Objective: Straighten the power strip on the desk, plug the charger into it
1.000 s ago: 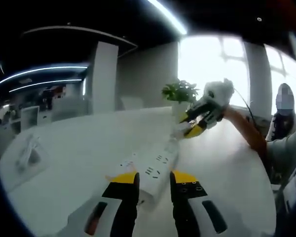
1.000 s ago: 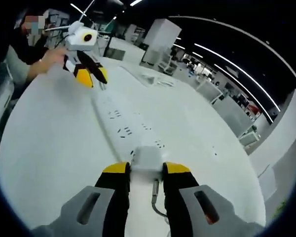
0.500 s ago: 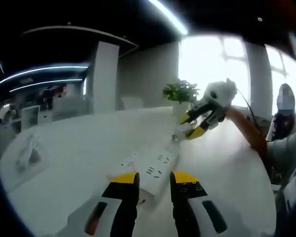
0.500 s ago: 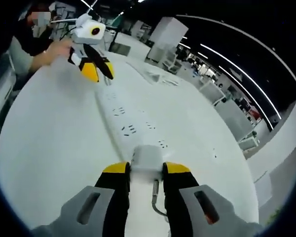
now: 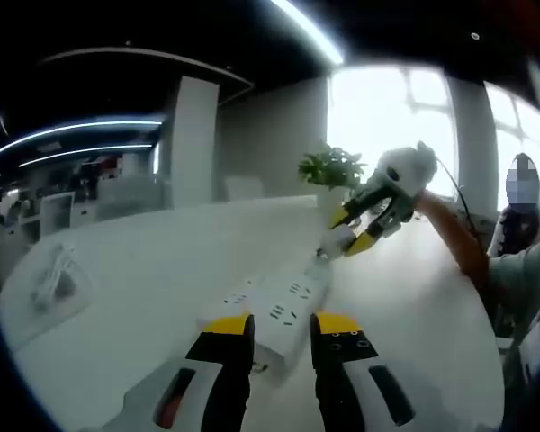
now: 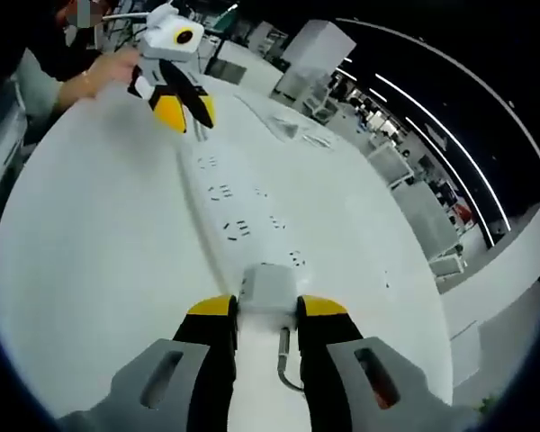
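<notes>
Straightening looks underway: both grippers' jaws clamp opposite ends of the power strip [image 5: 283, 301] on the bench [image 6: 99, 261]; left gripper [image 5: 281, 326], right gripper [image 6: 267, 308]; charger unplugged, by my judgement.

My left tongs [image 5: 281, 337] are black with yellow tips and grey bodies; right tongs [image 6: 255, 319] the same colours. Power strip [image 6: 238, 225] is white with dark socket slots, charger [image 6: 268, 288] pale grey-white. Desk [image 6: 90, 261] is plain white. Plant [image 5: 329, 166] has green leaves. My sleeve [image 5: 450, 236] is orange.
</notes>
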The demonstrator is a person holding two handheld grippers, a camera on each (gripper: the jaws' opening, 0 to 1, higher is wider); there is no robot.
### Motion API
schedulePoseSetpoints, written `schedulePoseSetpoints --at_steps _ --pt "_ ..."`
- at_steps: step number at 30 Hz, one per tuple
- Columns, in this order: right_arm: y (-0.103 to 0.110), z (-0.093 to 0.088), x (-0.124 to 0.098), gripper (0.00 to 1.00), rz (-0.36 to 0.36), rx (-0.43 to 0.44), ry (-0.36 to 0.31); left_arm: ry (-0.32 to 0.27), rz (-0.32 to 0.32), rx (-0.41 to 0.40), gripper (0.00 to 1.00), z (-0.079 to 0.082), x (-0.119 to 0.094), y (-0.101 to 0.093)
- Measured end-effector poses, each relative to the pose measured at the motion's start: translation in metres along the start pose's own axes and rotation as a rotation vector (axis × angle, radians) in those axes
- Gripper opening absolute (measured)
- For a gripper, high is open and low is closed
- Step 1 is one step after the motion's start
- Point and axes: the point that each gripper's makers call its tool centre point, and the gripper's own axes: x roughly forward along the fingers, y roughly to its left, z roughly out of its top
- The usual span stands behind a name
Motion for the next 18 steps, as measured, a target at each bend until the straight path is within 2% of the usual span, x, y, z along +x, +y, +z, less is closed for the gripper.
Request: schedulePoseSetpoints --at_steps 8,18 --pt "0.0004 0.0055 0.0034 0.25 0.034 -0.043 0.06 -0.003 0.0 -0.001 0.25 0.0004 -0.0015 -0.0003" --pt "0.0002 0.007 0.0039 0.25 0.082 -0.144 0.189 -0.006 -0.005 0.0 0.25 0.0002 -0.0029 -0.003"
